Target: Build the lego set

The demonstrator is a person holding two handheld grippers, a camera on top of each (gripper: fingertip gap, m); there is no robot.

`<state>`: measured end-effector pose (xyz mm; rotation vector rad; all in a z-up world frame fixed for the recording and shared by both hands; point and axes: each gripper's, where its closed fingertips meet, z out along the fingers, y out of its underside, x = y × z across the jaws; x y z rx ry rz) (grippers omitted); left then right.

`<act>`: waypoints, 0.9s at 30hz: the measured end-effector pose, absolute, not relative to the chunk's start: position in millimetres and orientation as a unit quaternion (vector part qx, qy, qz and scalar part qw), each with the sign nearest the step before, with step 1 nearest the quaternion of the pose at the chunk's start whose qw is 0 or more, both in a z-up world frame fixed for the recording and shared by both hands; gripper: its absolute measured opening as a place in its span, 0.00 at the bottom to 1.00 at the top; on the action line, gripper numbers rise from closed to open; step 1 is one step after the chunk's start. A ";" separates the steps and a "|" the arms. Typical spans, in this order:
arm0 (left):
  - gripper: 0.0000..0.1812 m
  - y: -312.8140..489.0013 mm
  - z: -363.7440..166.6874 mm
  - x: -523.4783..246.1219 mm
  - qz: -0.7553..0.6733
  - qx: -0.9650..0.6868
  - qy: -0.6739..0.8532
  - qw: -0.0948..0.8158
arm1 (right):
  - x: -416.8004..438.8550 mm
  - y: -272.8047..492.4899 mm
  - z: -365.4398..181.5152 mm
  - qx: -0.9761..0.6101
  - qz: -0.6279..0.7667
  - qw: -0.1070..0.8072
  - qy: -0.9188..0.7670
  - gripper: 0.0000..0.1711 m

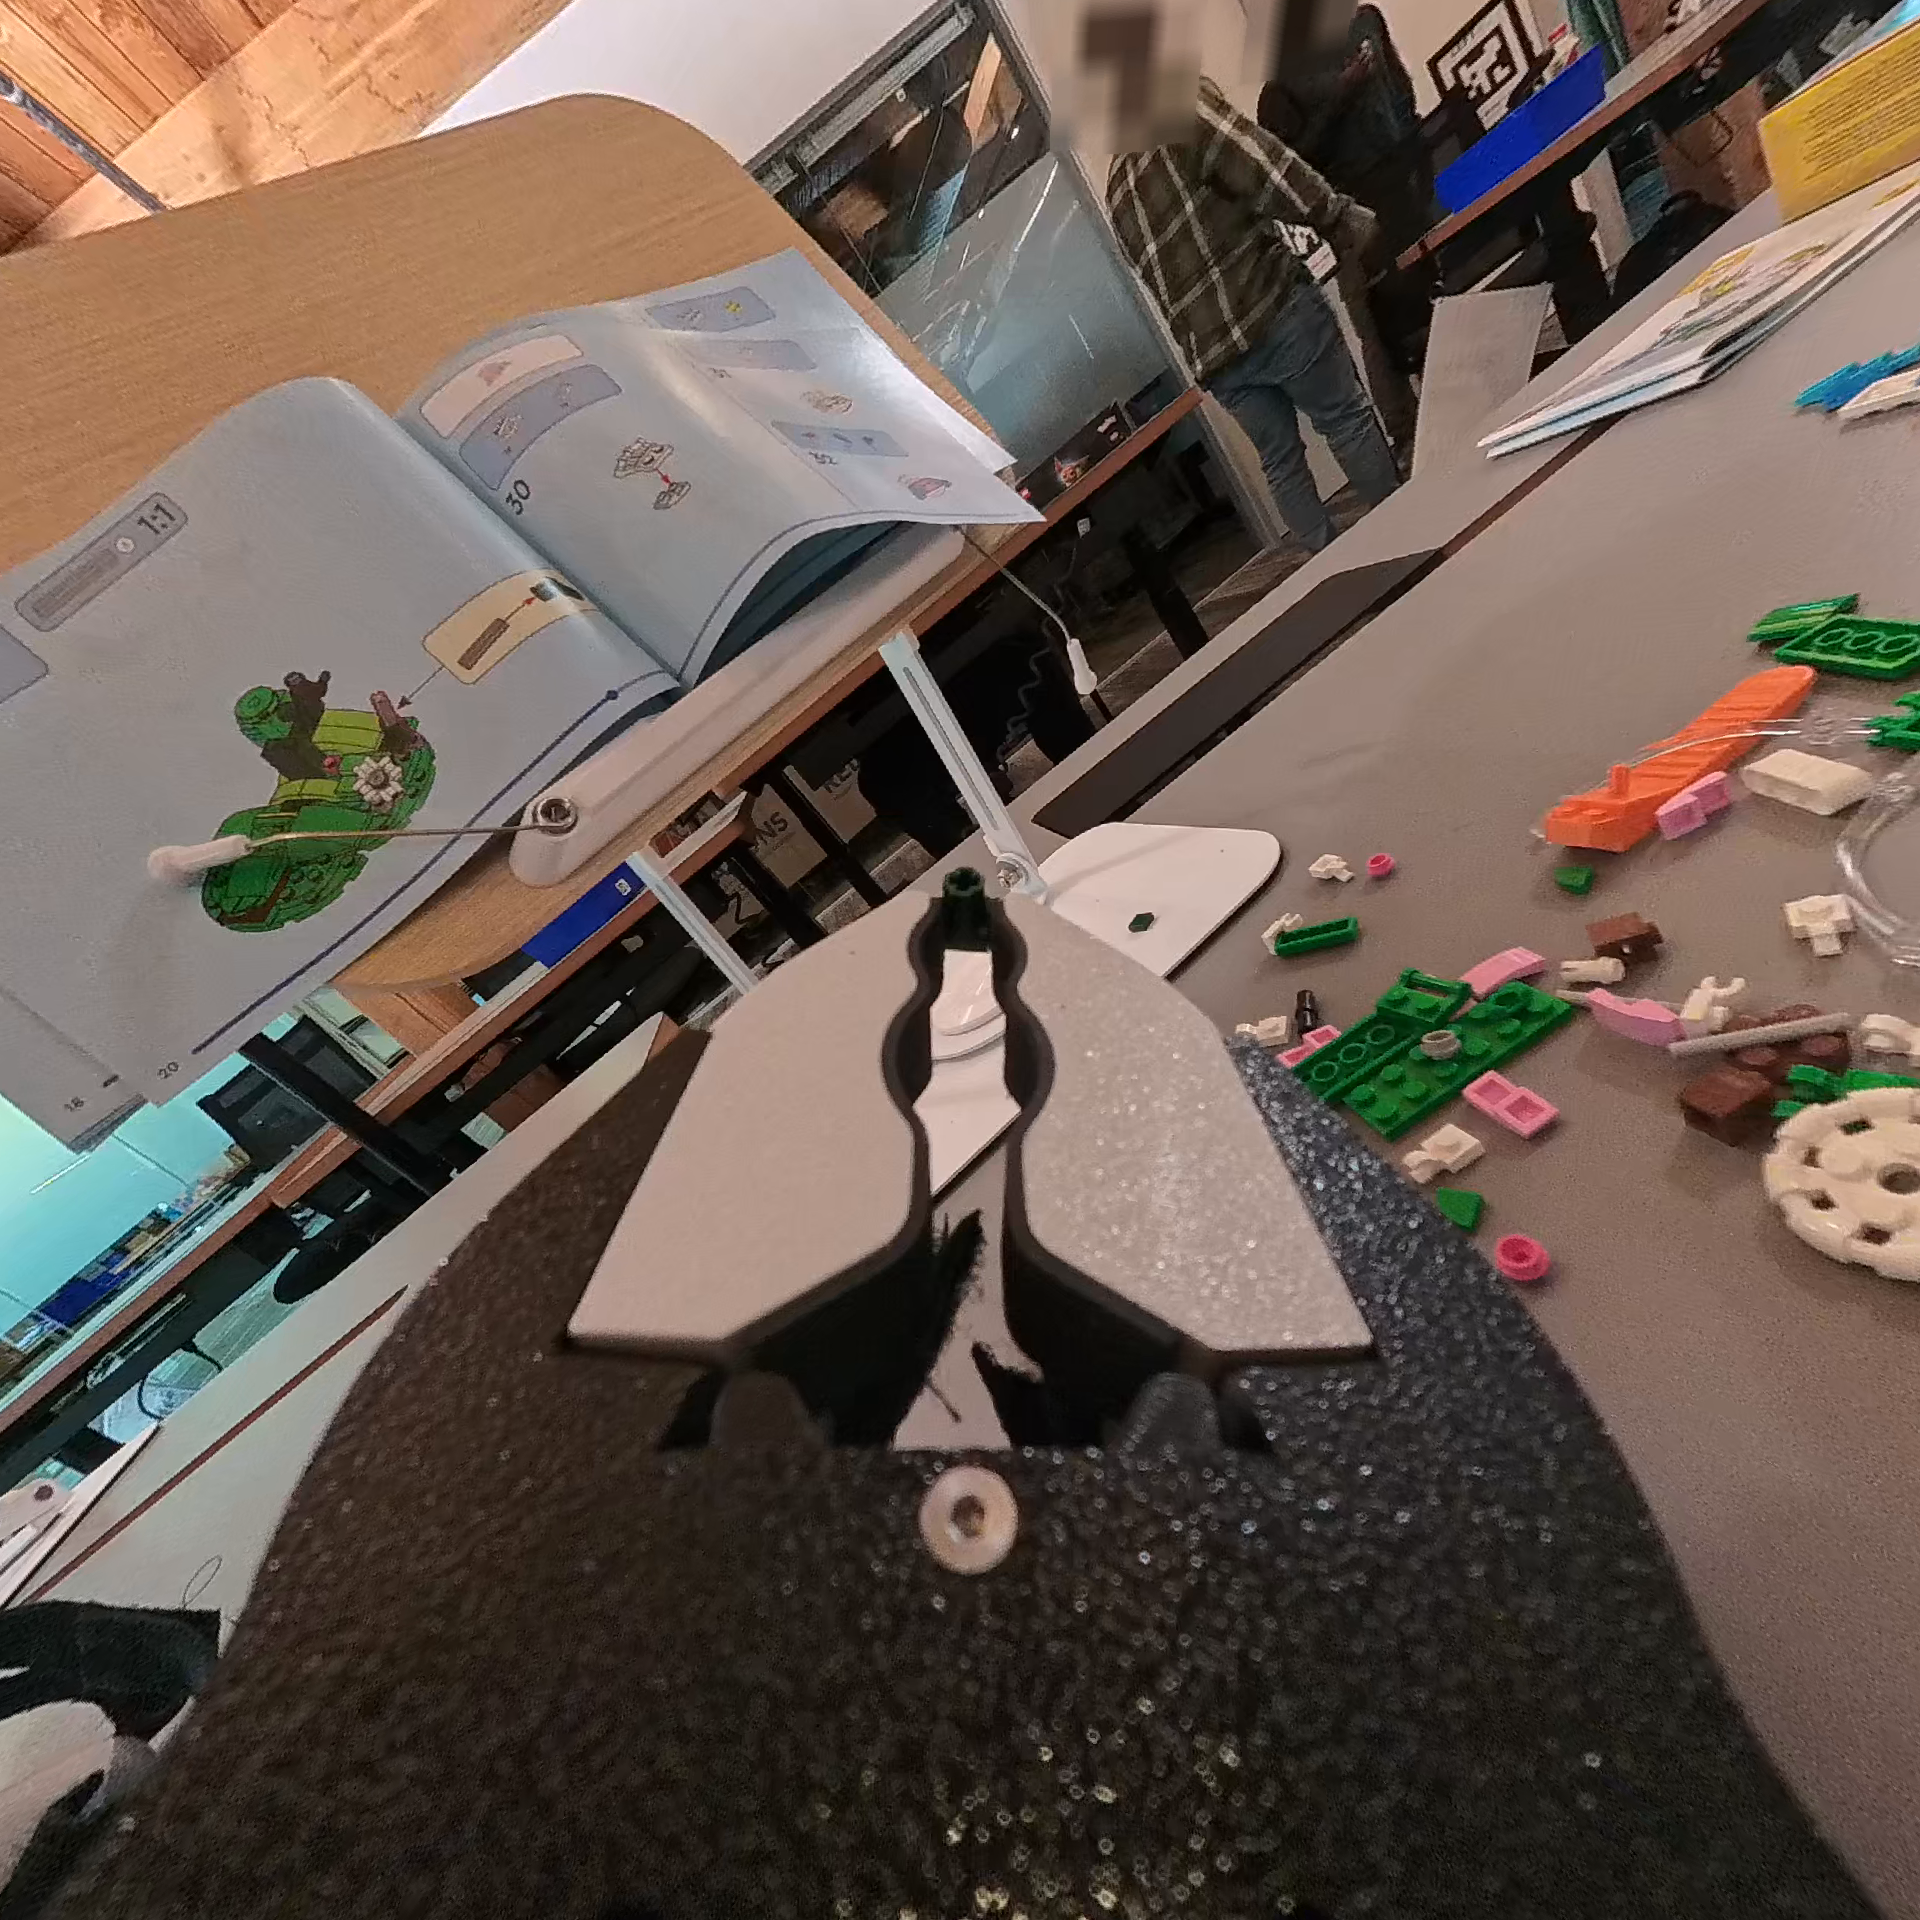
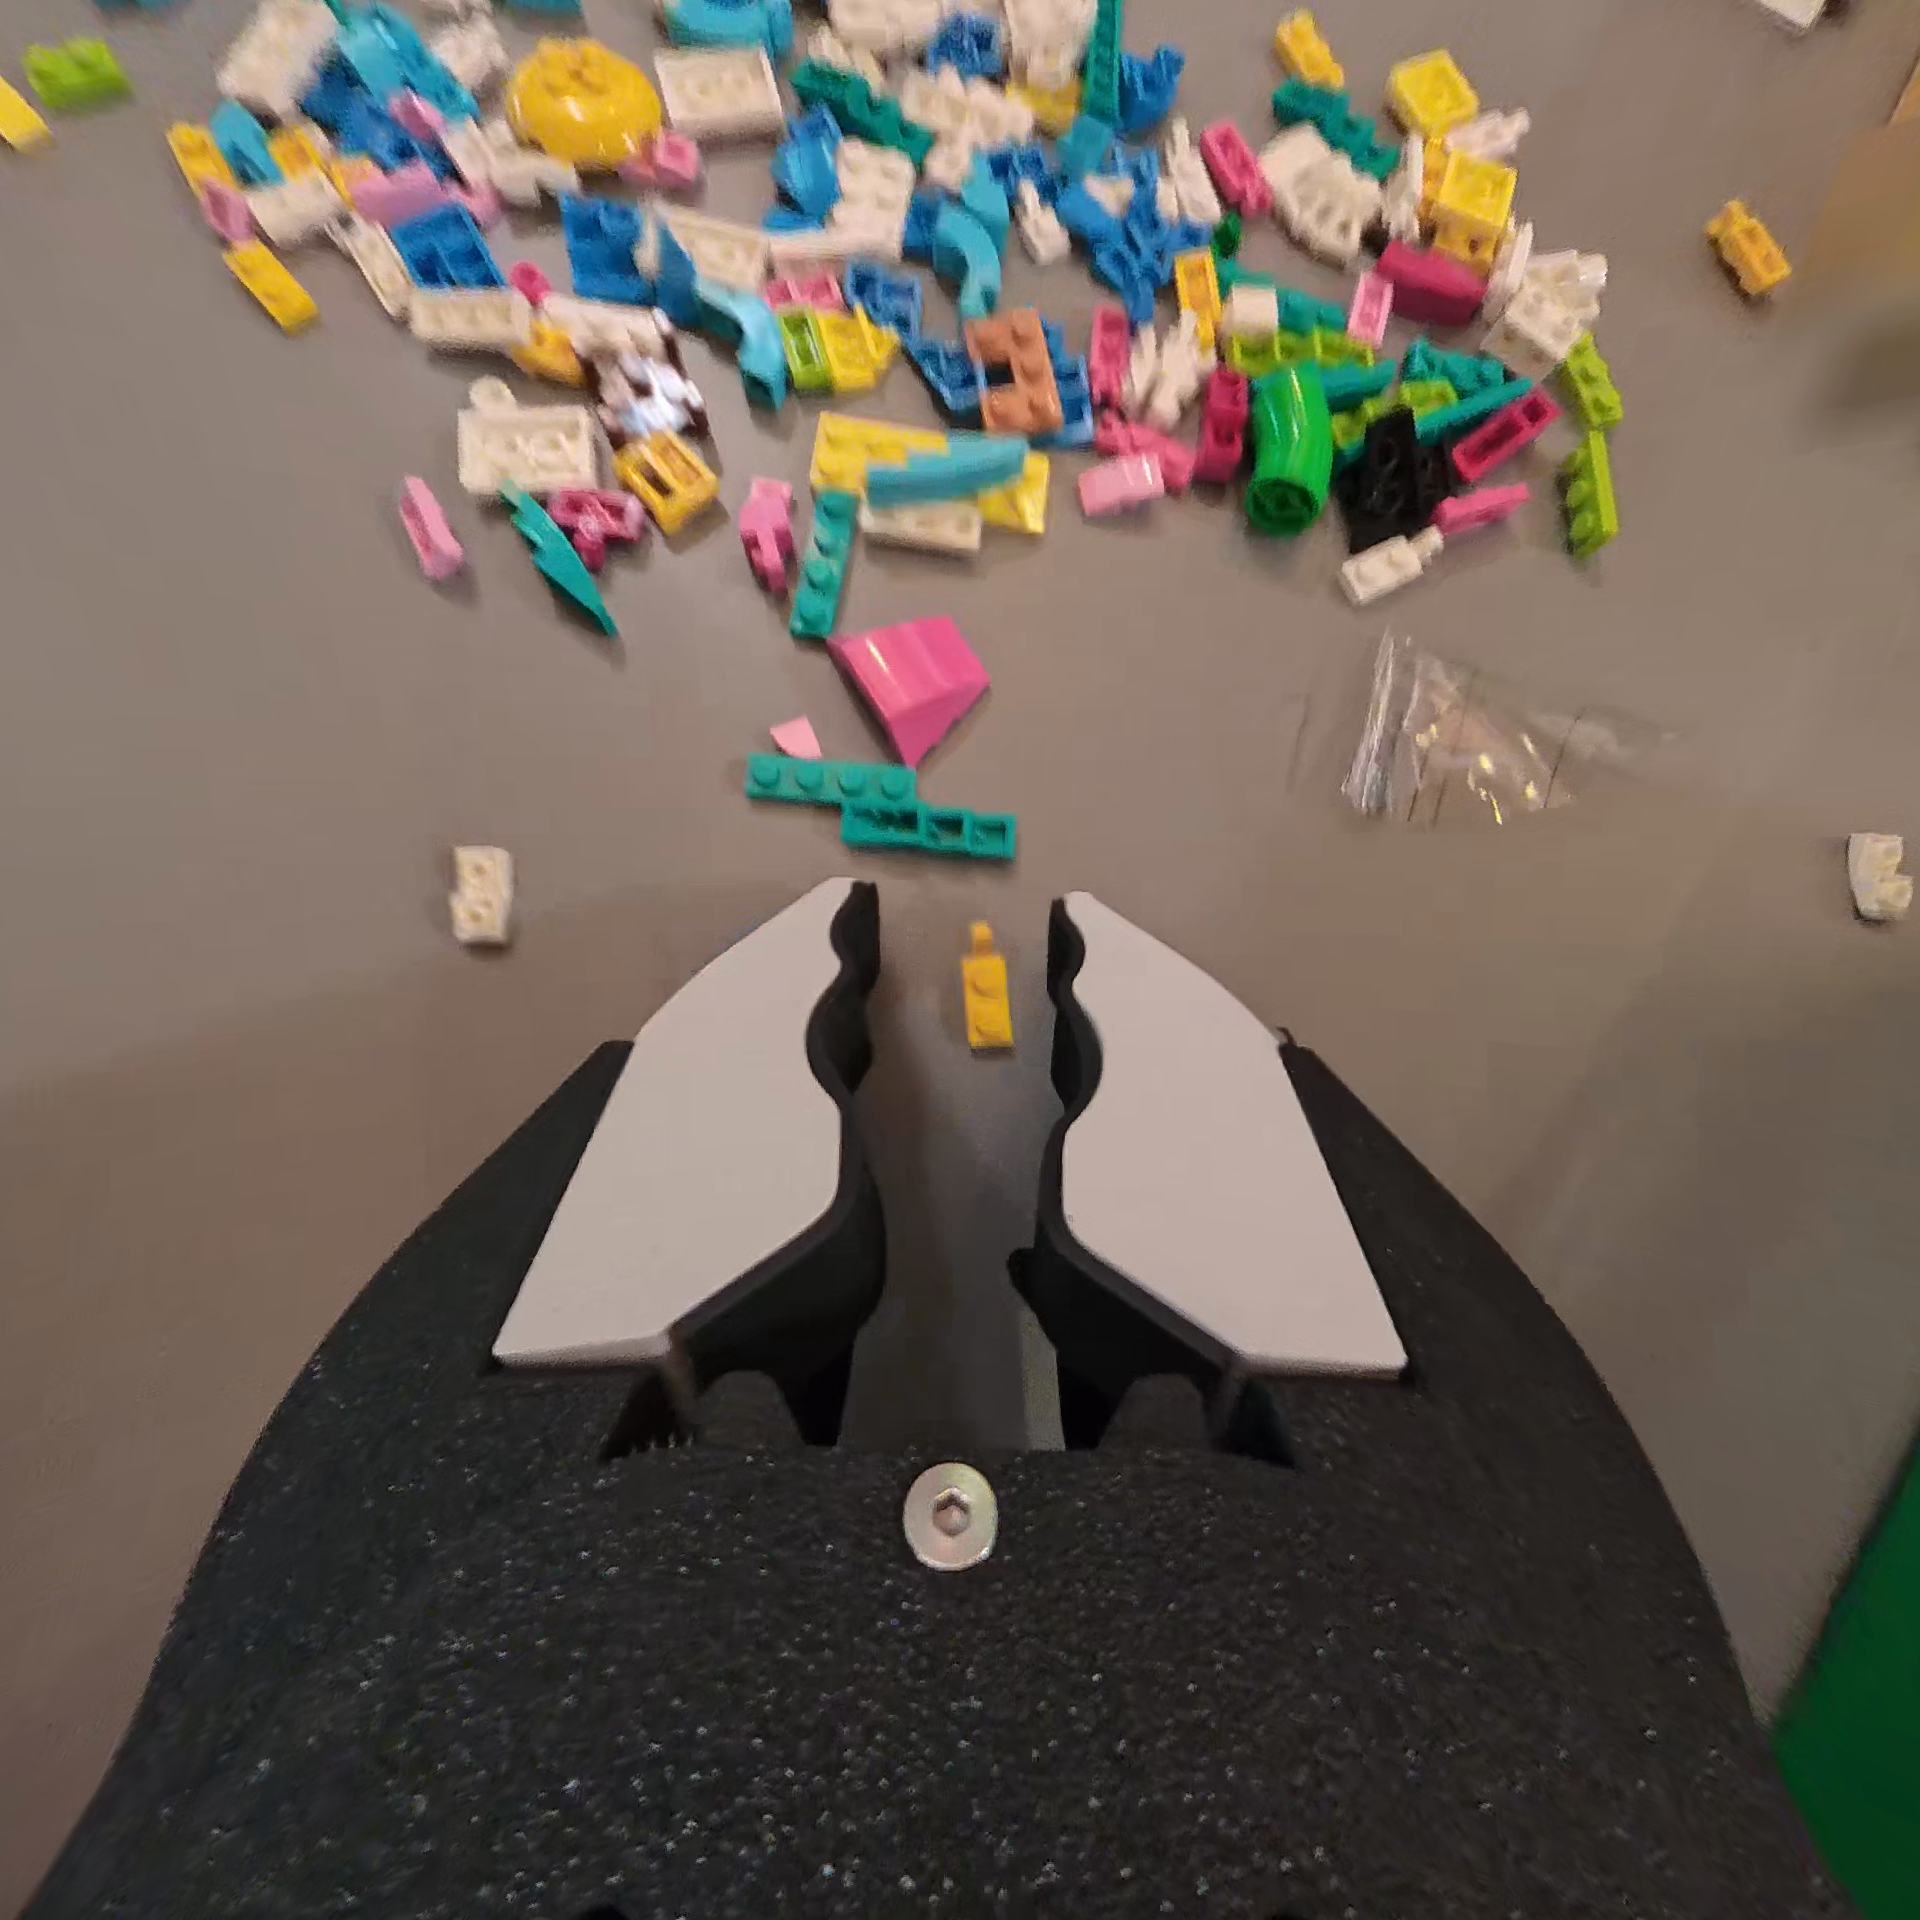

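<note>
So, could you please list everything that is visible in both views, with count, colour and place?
instruction booklet: one, pale blue, open on a wooden stand, left of the left view.
brick separator: one, orange, on the grey table, right side.
round plate: one, white, right edge.
green plates: several, joined, among pink, brown and white bits.
person: one, plaid shirt, standing in the background.
brick pile: many, mixed colours, top of the right view.
pink slope: one, below the pile.
teal plates: two, ahead of the claw.
plastic bag: one, clear, right.
yellow piece: one, between the open fingers.
dark green piece: one, pinched at the fingertips.
left claw: shut.
right claw: open.
</note>
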<state>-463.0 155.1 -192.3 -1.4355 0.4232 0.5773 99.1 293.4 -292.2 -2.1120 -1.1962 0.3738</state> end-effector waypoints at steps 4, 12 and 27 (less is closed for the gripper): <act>0.04 155.9 -192.7 -462.3 0.256 -0.644 0.193 0.695 | 55.3 279.9 -279.4 -0.775 0.235 0.335 -0.481 0.18; 0.04 156.3 -192.7 -461.7 0.253 -0.643 0.194 0.696 | -14.6 255.3 -280.5 -0.708 0.268 0.308 -0.577 0.18; 0.04 157.0 -192.7 -459.8 0.248 -0.643 0.198 0.697 | -34.8 249.4 -286.9 -0.697 0.238 0.276 -0.617 0.17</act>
